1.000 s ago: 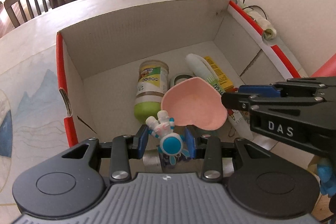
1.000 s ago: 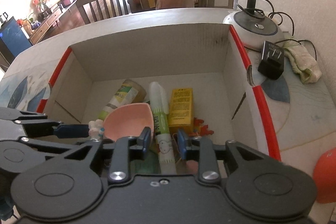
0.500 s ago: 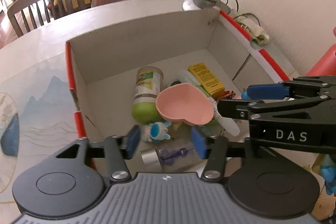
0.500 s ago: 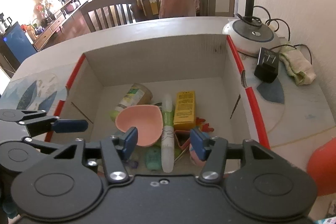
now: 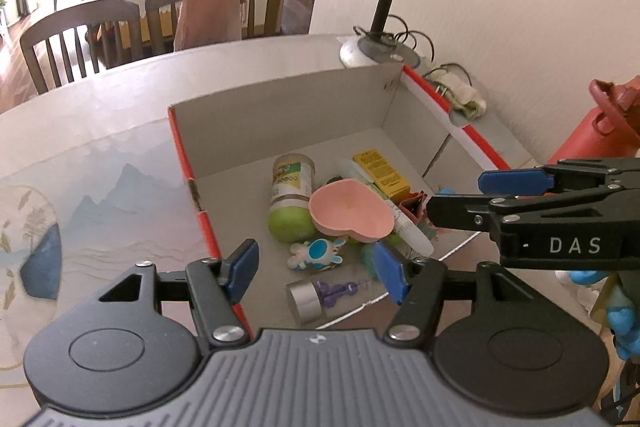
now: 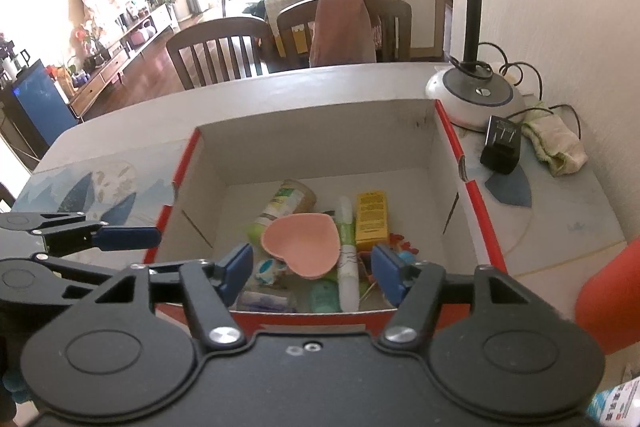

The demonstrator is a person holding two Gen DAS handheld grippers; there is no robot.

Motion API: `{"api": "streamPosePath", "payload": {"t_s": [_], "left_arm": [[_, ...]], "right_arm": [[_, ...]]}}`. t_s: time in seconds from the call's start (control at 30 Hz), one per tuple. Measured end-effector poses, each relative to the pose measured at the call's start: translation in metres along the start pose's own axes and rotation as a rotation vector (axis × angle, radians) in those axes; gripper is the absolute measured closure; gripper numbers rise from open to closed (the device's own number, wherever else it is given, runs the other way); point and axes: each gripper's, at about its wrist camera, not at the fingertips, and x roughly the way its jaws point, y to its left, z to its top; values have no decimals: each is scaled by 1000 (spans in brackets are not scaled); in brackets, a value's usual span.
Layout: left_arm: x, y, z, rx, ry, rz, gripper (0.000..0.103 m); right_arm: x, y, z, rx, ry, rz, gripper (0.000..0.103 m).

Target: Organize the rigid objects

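An open cardboard box [image 5: 280, 115] with a red rim holds several objects. Among them are a pink heart-shaped dish [image 5: 348, 211], a green-lidded jar [image 5: 290, 203], a yellow carton [image 5: 382, 173] and a white tube [image 6: 347, 259]. A blue-and-white toy figure [image 5: 318, 253] lies loose near the front wall, beside a small silver-capped bottle [image 5: 320, 297]. My left gripper [image 5: 316, 269] hovers above the toy, its jaws opening, touching nothing. My right gripper [image 6: 312, 271] hangs over the box's near edge, jaws opening and empty. It also shows at the right of the left wrist view [image 5: 456, 195].
A desk lamp base [image 6: 474, 95], a black plug adapter [image 6: 500, 145] and a crumpled cloth [image 6: 556, 143] sit right of the box. An orange-red object [image 6: 612, 299] stands at the near right. Wooden chairs [image 6: 216, 47] stand beyond the table. A printed mat [image 5: 100, 207] covers the table left of the box.
The left gripper let go of the toy figure, which now lies in the box. The right jaws widened away from the white tube. Both grippers rose and drew back from the box.
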Motion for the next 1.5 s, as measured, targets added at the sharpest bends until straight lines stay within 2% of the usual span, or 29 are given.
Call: {"api": "streamPosePath", "payload": {"t_s": [0.37, 0.8, 0.9, 1.1, 1.2, 1.4, 1.47, 1.5], "left_arm": [[-43, 15, -8, -8, -72, -43, 40], [-71, 23, -27, 30, -108, -40, 39], [-75, 26, -31, 34, -113, -42, 29], [-81, 30, -39, 36, -121, -45, 28], [-84, 32, -42, 36, -126, -45, 21], [-90, 38, -47, 31, -127, -49, 18], [-91, 39, -49, 35, -125, -44, 11], [-92, 40, -49, 37, -126, -41, 3]], "right_arm": [[-32, 27, -16, -25, -73, 10, 24], [-70, 43, -36, 22, -190, 42, 11], [-75, 48, -41, 23, -212, 42, 8], [-85, 57, -51, 28, -260, 41, 4], [-87, 62, -56, 37, -278, 27, 1], [-88, 71, -63, 43, -297, -8, 1], [-87, 74, -64, 44, -301, -15, 1], [-87, 76, -65, 45, -300, -18, 1]]}}
